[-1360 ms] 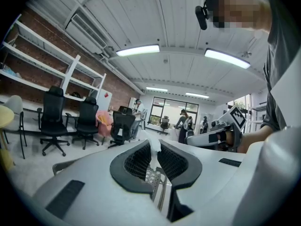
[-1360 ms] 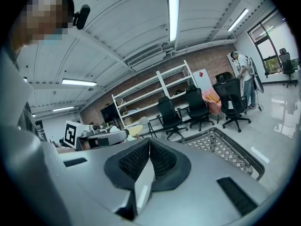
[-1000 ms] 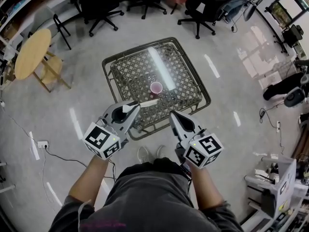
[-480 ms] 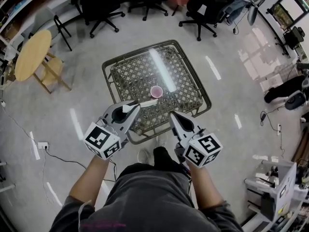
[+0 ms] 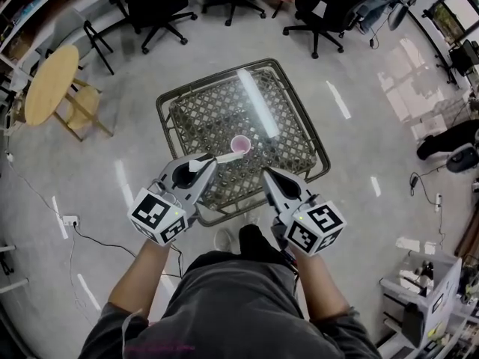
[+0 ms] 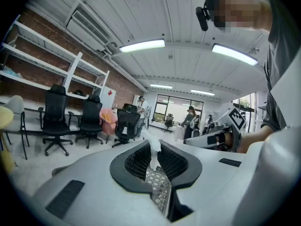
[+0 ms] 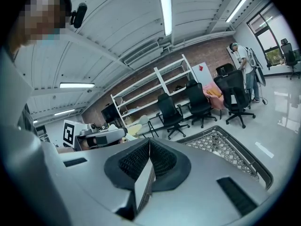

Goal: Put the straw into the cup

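Observation:
A pink cup point(image 5: 240, 145) stands upright on the lattice-topped table point(image 5: 202, 107), near its front edge. My left gripper point(image 5: 203, 166) is shut on a white paper-wrapped straw point(image 5: 227, 157), whose free end points at the cup and stops just short of its rim. In the left gripper view the straw point(image 6: 153, 155) stands pinched between the dark pads. My right gripper point(image 5: 267, 176) hovers over the table's front right edge with its jaws shut and nothing between them, as the right gripper view point(image 7: 149, 144) confirms.
Black office chairs point(image 5: 153, 6) stand beyond the table. A round yellow side table point(image 5: 49, 83) is at the left, and a cable point(image 5: 97, 239) runs across the glossy floor. The person's shoes point(image 5: 223, 239) are near the table's front rim point(image 5: 224, 212).
Both grippers have moved forward toward the table with the person. The cup now sits closer to the straw's free end. Neither gripper's jaws have changed.

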{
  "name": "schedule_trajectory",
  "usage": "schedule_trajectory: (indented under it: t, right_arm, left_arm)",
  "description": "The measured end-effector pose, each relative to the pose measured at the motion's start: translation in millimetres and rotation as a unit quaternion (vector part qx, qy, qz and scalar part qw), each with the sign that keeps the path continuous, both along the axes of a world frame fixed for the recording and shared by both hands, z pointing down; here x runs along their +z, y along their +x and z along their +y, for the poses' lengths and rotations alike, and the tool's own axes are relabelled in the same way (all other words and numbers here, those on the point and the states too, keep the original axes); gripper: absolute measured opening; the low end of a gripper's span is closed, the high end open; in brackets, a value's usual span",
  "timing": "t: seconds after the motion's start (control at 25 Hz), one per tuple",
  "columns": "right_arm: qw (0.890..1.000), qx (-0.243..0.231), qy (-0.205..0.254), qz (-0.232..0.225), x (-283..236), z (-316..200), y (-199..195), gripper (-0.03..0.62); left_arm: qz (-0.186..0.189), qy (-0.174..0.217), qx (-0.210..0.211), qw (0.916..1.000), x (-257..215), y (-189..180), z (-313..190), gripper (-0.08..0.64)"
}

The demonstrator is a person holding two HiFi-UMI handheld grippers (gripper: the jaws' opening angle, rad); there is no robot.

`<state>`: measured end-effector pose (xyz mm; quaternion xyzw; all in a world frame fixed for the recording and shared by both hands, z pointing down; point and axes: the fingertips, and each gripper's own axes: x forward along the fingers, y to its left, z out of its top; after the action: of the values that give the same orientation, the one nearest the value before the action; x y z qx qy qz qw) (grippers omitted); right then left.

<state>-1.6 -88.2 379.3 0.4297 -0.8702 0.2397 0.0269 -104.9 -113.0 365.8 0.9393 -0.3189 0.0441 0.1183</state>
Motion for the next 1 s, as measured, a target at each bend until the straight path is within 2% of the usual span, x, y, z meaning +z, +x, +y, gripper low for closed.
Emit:
schedule_trajectory:
  t: [0.48,1.0]
  right_arm:
    - [0.999,-0.030,-0.011,-0.017,10.8,-52.1,26.4,0.014]
    - [0.997,-0.069,-0.027,-0.026,19.2,-81.5,48.4,0.014]
  left_arm:
    - [-0.029,-0.024,-0.027,0.9989,19.7,26.4,-34.6,0.048]
    - [-0.063,-0.059,-0.071,0.9937,56.3,38.7,-58.3,0.048]
